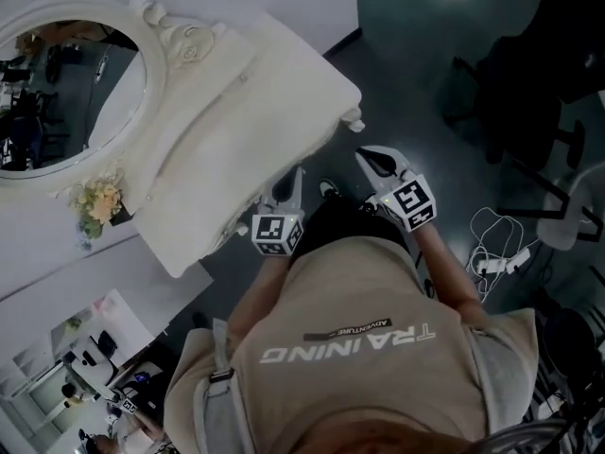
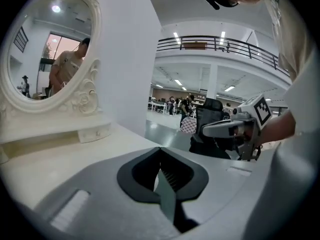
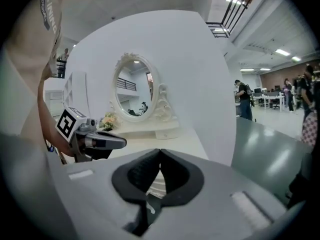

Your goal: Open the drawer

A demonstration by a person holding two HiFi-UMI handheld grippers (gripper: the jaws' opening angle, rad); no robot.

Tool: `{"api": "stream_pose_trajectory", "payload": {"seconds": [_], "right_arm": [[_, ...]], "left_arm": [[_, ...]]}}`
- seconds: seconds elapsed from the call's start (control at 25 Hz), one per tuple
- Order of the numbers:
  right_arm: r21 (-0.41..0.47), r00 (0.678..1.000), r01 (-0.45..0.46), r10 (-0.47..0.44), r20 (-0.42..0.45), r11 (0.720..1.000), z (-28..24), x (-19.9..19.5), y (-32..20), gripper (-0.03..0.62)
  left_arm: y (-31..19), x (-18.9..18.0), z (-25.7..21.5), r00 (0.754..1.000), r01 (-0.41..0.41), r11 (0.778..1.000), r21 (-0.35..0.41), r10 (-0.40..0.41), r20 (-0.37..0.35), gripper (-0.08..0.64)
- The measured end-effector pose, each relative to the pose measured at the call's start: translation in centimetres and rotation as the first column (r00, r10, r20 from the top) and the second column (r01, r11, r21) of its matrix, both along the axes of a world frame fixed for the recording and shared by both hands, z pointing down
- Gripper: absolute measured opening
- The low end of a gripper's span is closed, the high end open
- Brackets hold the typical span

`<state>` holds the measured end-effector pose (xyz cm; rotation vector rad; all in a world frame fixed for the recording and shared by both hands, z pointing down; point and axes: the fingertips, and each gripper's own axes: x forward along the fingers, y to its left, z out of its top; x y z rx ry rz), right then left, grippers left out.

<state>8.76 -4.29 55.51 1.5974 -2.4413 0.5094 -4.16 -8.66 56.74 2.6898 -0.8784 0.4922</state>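
Left tongs (image 2: 160, 151) and right tongs (image 3: 160, 153) shut, empty, beside the surface (image 1: 284, 83); you've yet to grab the closed drawer (image 2: 95, 132).

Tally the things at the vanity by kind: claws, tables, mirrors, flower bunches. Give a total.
Claws: 2, left claw and right claw
Table: 1
Mirror: 1
Flowers: 1 bunch
Total: 5
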Motion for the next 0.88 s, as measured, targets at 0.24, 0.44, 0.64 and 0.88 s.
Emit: {"api": "stream_pose_trajectory", "payload": {"seconds": [0.24, 0.44, 0.64, 0.88], "right_arm": [[-0.069, 0.998, 0.050, -0.052, -0.035, 0.996, 0.3, -2.5, -2.5, 0.003], [-0.084, 0.999, 0.002, -0.006, -0.040, 0.996, -0.7, -2.8, -6.1, 0.003], [-0.112, 0.996, 0.030, -0.040, -0.085, 0.993, 0.4, -2.9, -10.0, 0.003], [-0.149, 0.980, 0.181, -0.191, -0.056, 0.972, 2.3, -4.9, -13.0, 0.003]], "left_arm": [[-3.9, -1.4, 2.7, 1.000, -0.004, 1.000, -0.021, 0.004, -0.015, 0.006], [-8.0, -1.4, 3.5, 0.998, -0.011, 0.997, -0.078, 0.006, -0.061, 0.006], [-11.4, -1.7, 4.3, 0.996, 0.019, 0.995, -0.102, -0.028, -0.089, 0.006], [-13.4, -4.2, 4.8, 0.988, 0.136, 0.982, -0.127, -0.143, -0.049, 0.006]]}}
